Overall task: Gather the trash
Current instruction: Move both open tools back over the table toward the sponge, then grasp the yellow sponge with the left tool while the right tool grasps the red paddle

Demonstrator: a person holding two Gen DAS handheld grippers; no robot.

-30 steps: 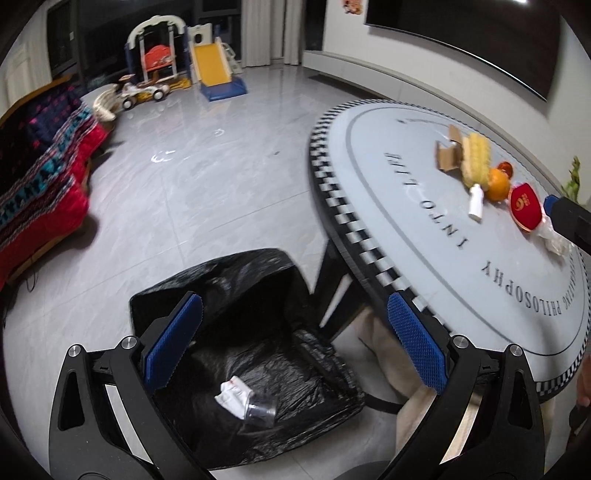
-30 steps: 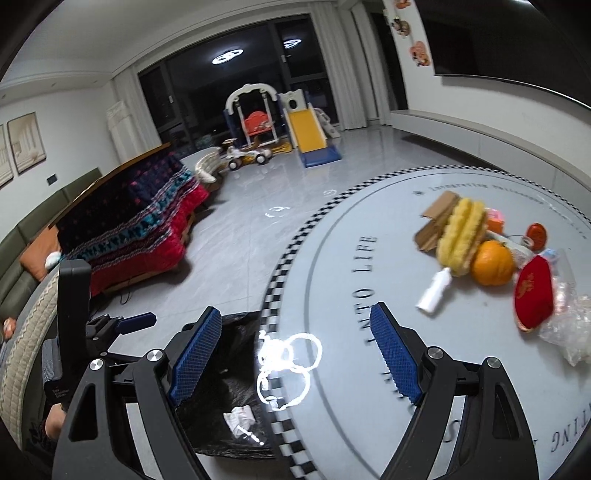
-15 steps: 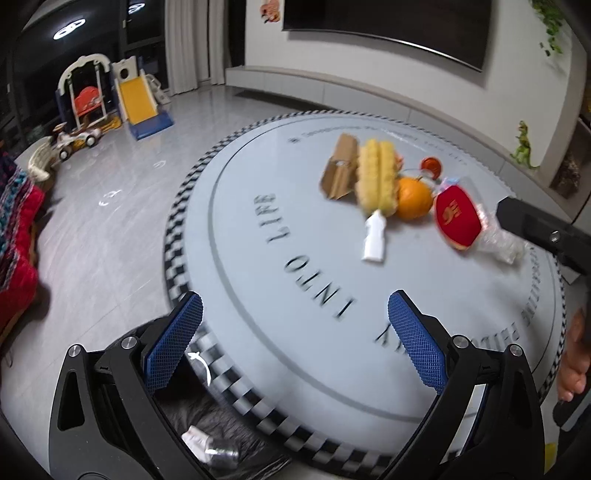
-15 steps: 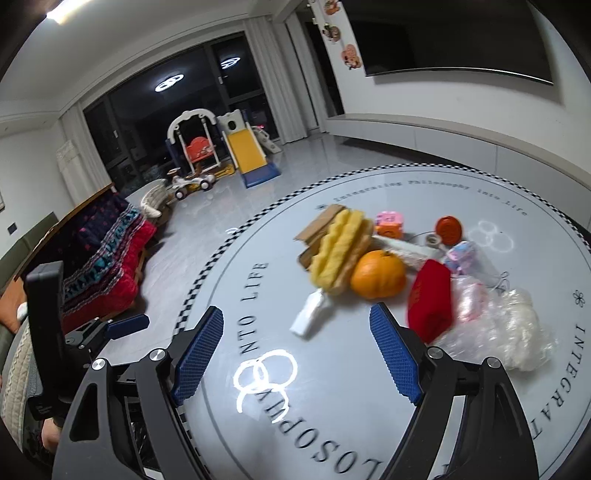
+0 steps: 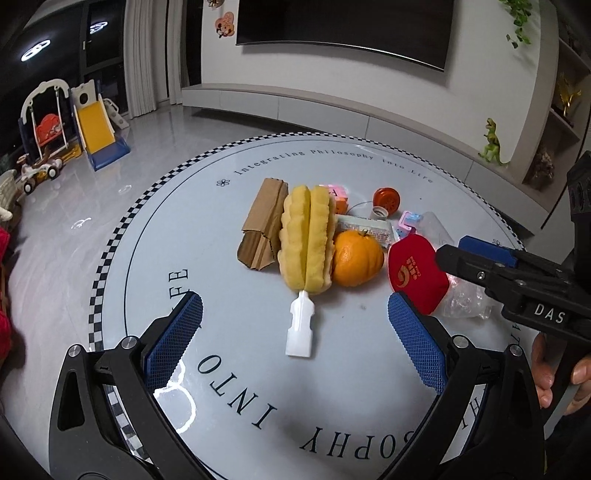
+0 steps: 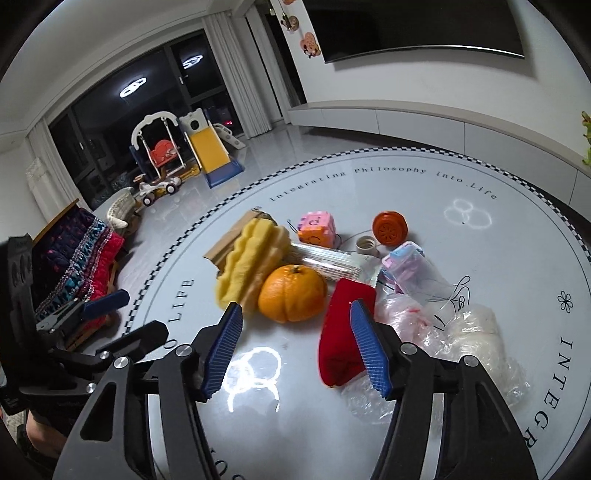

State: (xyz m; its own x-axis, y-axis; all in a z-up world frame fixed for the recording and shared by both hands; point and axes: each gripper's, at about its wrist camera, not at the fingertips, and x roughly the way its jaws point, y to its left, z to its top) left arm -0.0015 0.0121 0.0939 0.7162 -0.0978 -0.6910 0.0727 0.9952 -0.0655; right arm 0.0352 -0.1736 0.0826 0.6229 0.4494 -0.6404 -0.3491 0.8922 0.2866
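A heap of items lies on the round grey table (image 5: pixel 229 369): a yellow sponge brush with a white handle (image 5: pixel 306 240), an orange (image 5: pixel 356 258), folded cardboard (image 5: pixel 264 225), a red packet (image 5: pixel 415 271), crumpled clear plastic (image 6: pixel 461 332), a pink cube (image 6: pixel 317 228) and an orange yo-yo (image 6: pixel 389 228). My left gripper (image 5: pixel 295 332) is open and empty, hovering just short of the brush handle. My right gripper (image 6: pixel 297 343) is open and empty, near the orange (image 6: pixel 291 297) and the red packet (image 6: pixel 345 332).
The table rim has a checkered band (image 5: pixel 110 243). Beyond it lie a glossy floor, a toy slide and swing (image 5: pixel 74 122), and a sofa with a red blanket (image 6: pixel 77 258). A TV hangs on the back wall (image 5: pixel 343 29).
Both grippers swung up from the black trash bag on the floor to over the table and moved closer to the heap. The bag has left both views.
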